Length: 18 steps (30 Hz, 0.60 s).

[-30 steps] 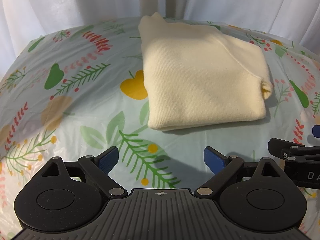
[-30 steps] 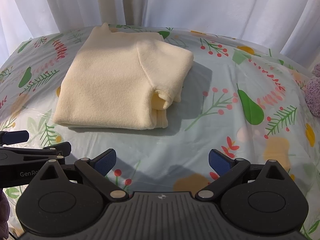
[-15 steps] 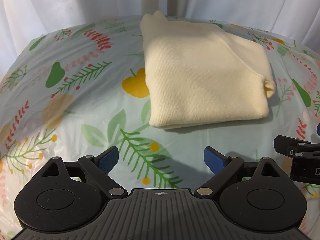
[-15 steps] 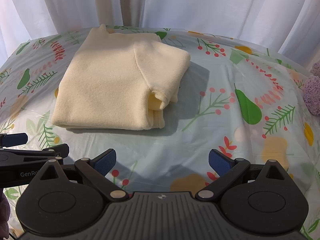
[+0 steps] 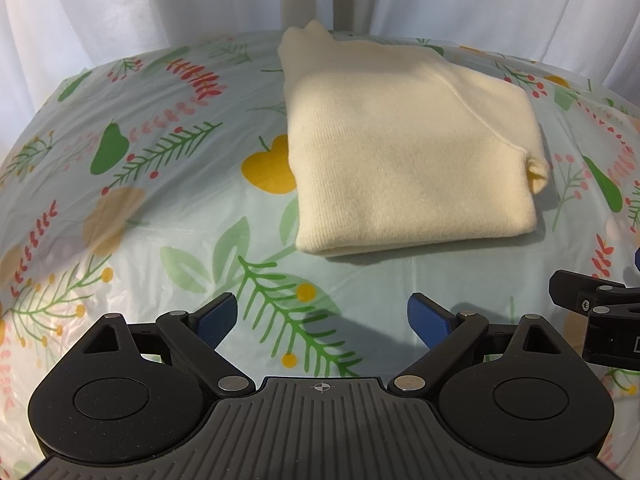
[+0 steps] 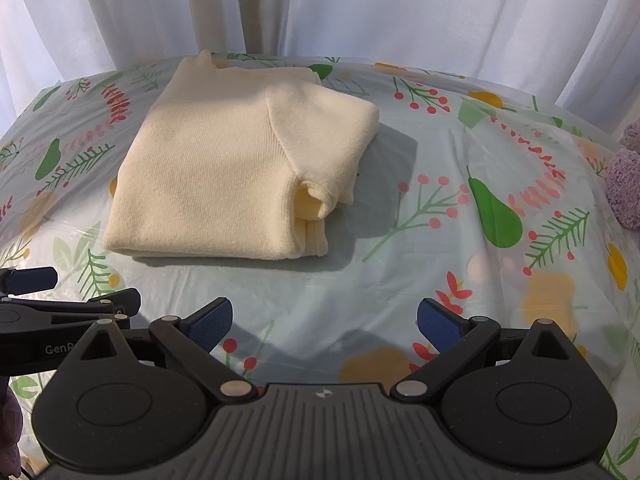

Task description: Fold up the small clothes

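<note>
Lying folded into a thick cream rectangle on the worktop (image 5: pixel 168 240): the sweater (image 5: pixel 404 160), ahead of the left tool (image 5: pixel 322 318) and slightly to its right, apart from the blue pads (image 5: pixel 216 316). Hovering low over the floral cover, left tool fingers spread wide, gripping nothing. Poking in at the right edge of the left view: black parts of the right tool (image 5: pixel 600 320).

Sitting ahead and to the left of the right tool (image 6: pixel 324 320), the same sweater (image 6: pixel 224 176), with a sleeve cuff curling open at its near right corner and a shadow falling on the cover to its right. Right tool fingers also standing well apart, pads (image 6: pixel 438 324) clear of the fabric. Showing at the left edge: the left tool (image 6: pixel 60 308). Resting at the far right edge of the worktop: a purple fuzzy item (image 6: pixel 624 176). Hanging behind: white curtains (image 6: pixel 360 12).
</note>
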Available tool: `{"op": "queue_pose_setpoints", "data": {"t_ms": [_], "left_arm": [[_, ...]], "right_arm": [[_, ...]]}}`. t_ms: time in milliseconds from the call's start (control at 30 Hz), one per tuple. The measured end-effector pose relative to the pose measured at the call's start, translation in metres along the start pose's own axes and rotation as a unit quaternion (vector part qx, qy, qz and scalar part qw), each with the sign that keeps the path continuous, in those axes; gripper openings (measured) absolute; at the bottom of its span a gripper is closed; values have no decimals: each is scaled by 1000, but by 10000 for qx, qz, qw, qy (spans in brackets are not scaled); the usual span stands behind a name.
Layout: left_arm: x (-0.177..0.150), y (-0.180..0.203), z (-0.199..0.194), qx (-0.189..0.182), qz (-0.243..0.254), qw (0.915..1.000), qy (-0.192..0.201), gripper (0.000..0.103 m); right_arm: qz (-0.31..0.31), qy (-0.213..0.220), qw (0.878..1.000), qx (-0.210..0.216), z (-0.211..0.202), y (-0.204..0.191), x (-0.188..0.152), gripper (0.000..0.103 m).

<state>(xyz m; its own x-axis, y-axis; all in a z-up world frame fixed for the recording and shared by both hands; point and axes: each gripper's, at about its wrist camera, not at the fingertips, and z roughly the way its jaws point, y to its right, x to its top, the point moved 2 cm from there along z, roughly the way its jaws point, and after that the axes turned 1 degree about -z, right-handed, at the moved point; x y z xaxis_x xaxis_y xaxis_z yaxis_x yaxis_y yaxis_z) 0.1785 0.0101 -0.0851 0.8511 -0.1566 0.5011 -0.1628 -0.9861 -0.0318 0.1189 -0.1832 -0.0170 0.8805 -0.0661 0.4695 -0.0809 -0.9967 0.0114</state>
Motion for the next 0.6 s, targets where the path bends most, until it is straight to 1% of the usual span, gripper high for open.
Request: {"op": "queue_pose_setpoints", "data": {"t_ms": [167,367,500,600], "left_arm": [[0,0,0,6,-44,10000,11,96],[0,1,-1,113,-35,9999,73,96],[1,0,-2,173,-108,9997,166,96],[2,1,-3,285,-75,9992,273,96]], "right_arm": [[-5,18,10000,4,-1,-1,0,99],[-28,38,10000,6,-2,-2,-1,99],[-45,31,10000,11,-1,-2,-2,99],[-62,34,10000,-4,-2,-1,-2,99]]}}
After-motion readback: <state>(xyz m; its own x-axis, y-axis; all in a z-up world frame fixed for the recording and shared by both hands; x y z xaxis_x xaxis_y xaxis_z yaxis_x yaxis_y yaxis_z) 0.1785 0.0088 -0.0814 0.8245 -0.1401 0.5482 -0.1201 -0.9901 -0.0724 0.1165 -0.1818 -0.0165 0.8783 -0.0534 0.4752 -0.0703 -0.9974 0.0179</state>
